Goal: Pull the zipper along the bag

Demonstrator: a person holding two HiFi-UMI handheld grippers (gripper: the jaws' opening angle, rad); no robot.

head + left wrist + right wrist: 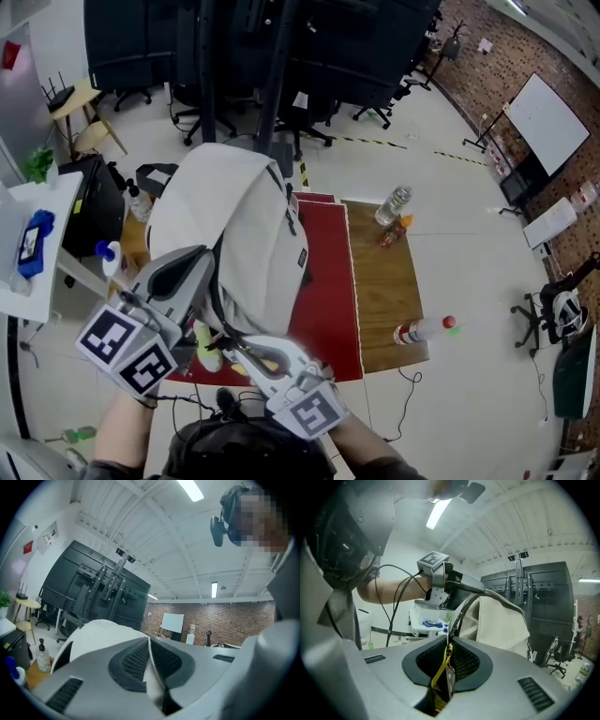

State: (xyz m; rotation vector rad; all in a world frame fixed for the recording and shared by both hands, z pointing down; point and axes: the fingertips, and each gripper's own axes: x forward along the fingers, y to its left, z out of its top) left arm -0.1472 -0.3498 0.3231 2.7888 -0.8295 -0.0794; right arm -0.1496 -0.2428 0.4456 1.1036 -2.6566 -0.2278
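From the head view, the tall cream fabric backpack (244,216) stands upright on a red mat (330,281) that covers part of a brown wooden table (386,291). My left claw (206,261) reaches in at the bag's near left side. My right claw (232,345) sits lower, at the bag's near bottom edge. On the bare wood to the right, well apart from the bag, stand a clear plastic bottle (395,205) and a small orange bottle (390,232). Another bottle with a red label (412,331) lies at the table's near corner.

In the left gripper view, my left claw (150,641) is pinched tight on a thin fold of the cream backpack (96,631). A white strip of the fabric shows between the dark ribbed pads (136,660).

In the right gripper view, my right claw (449,645) is drawn narrow around a yellow cord zipper pull (440,666) and its small silver metal tab (450,679), both hanging between the pads. The dark zipper track (462,613) climbs from there along the bag's edge. The cream backpack (501,620) rises just behind, and my left claw (461,587) grips its upper edge.
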